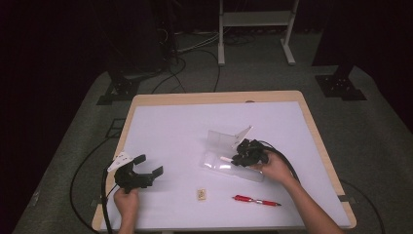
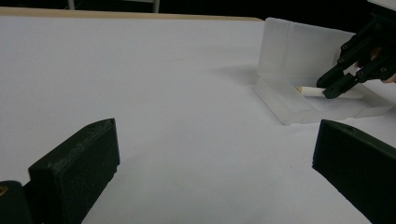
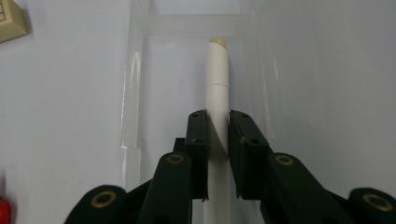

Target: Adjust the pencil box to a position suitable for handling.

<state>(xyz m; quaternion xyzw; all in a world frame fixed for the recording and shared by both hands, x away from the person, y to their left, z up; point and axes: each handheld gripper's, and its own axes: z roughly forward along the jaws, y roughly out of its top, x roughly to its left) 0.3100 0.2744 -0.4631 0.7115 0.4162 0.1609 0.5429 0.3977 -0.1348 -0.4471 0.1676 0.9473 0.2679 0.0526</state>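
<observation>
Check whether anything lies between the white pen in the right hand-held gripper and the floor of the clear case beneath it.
Nothing visible does. The right hand-held gripper is shut on the white pen, which sits over the clear case. The stretch of case floor around the pen looks bare, and the lid stands open behind.

A darkened recording lab or studio: a wood-edged desk point(image 1: 311, 122) topped with a pale lavender sheet stands lit on grey carpet point(image 1: 380, 146), the room around it in near blackness. Black cables point(image 1: 195, 58) snake across the floor toward black metal stand bases point(image 1: 340, 85) at either side. A white metal frame point(image 1: 255, 19) stands behind. A person's hand holds black cabled tongs point(image 1: 139, 176) over the desk.
</observation>
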